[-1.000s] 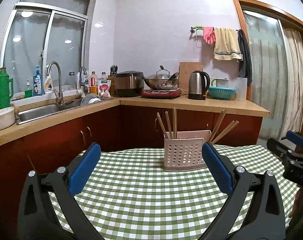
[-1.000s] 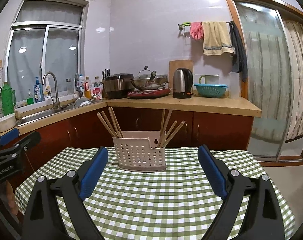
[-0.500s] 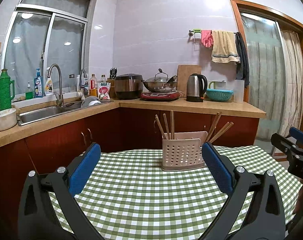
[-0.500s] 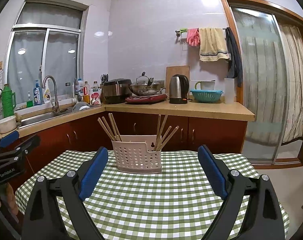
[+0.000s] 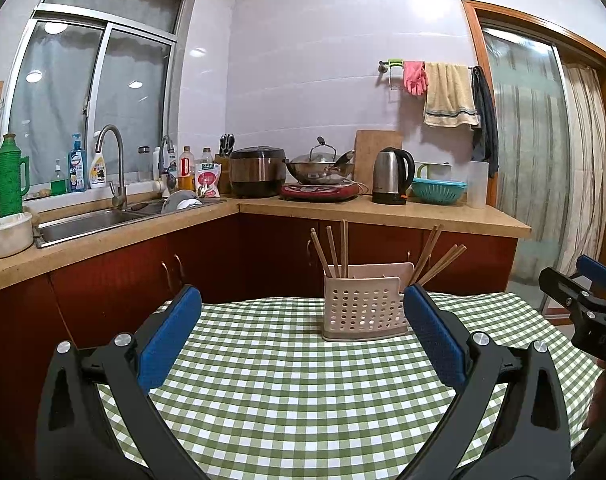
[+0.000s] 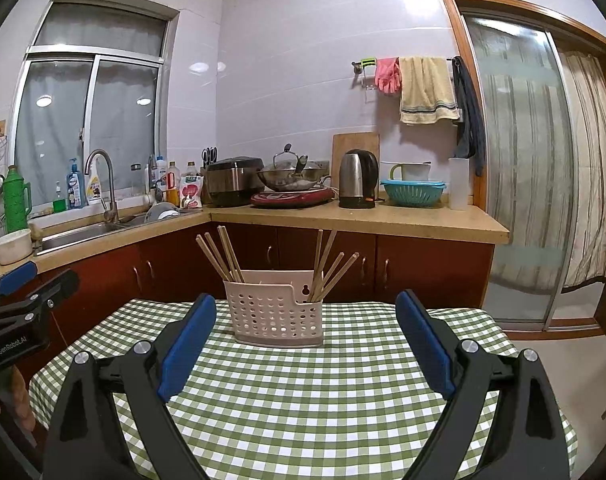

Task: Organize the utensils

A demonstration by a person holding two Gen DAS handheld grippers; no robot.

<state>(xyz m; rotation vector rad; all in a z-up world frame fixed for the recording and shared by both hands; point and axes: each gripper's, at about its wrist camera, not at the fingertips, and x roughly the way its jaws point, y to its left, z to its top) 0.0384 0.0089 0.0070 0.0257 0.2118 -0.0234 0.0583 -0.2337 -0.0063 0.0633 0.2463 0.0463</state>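
Note:
A pale perforated utensil holder stands on the green checked tablecloth, near its far edge. Several wooden chopsticks lean out of it in two bunches, one at the left and one at the right. My left gripper hangs open above the cloth, short of the holder, with nothing between its blue pads. My right gripper is likewise open and holds nothing. Each gripper shows at the edge of the other's view.
Behind the table runs an L-shaped counter with red cabinets: sink and tap, rice cooker, wok, kettle, blue basket. A glass sliding door is at the right. A hand grips the left tool.
Both grippers have drawn back and up from the holder, which now looks smaller and farther away. Jaws stay open; nothing on the table has moved.

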